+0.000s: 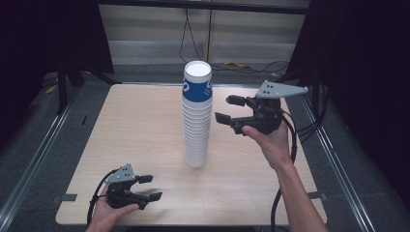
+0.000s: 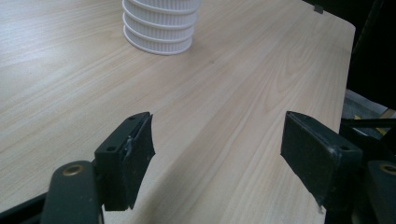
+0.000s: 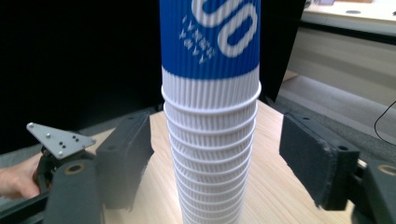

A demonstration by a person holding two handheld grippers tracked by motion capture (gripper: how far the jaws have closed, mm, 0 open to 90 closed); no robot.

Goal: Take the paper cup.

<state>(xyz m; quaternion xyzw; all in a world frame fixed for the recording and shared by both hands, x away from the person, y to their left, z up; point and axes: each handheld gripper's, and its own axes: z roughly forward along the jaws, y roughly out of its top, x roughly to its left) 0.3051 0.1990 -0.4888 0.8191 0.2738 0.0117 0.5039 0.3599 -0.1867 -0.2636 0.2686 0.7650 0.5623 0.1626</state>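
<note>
The tall stack of white ribbed paper cups topped by a blue printed cup (image 1: 197, 116) stands upright near the centre of the pale wooden counter (image 1: 140, 130). The right tongs (image 1: 230, 110) are held raised at about 3 o'clock from the stack, level with its upper half, jaws standing wide with nothing between them; in the right gripper view the stack rises in line with the gap but beyond the pads, not touched. The step in hand appears to be taking the top cup off the stack. To do it well, bring the right tongs up to the blue band, not the white rims below it, so that a single cup is gripped. Advance until the pads flank the cup evenly, then close gently: the ribbed paper wall will likely dent under a hard squeeze. Lift straight up along the stack's axis; a sideways pull could tip the column, which is tall and narrow-footed. The left tongs (image 1: 148, 187) rest low at about 7 o'clock from the stack, well apart from it, jaws parted and empty. They could steady the lower cups if several cling together.
</note>
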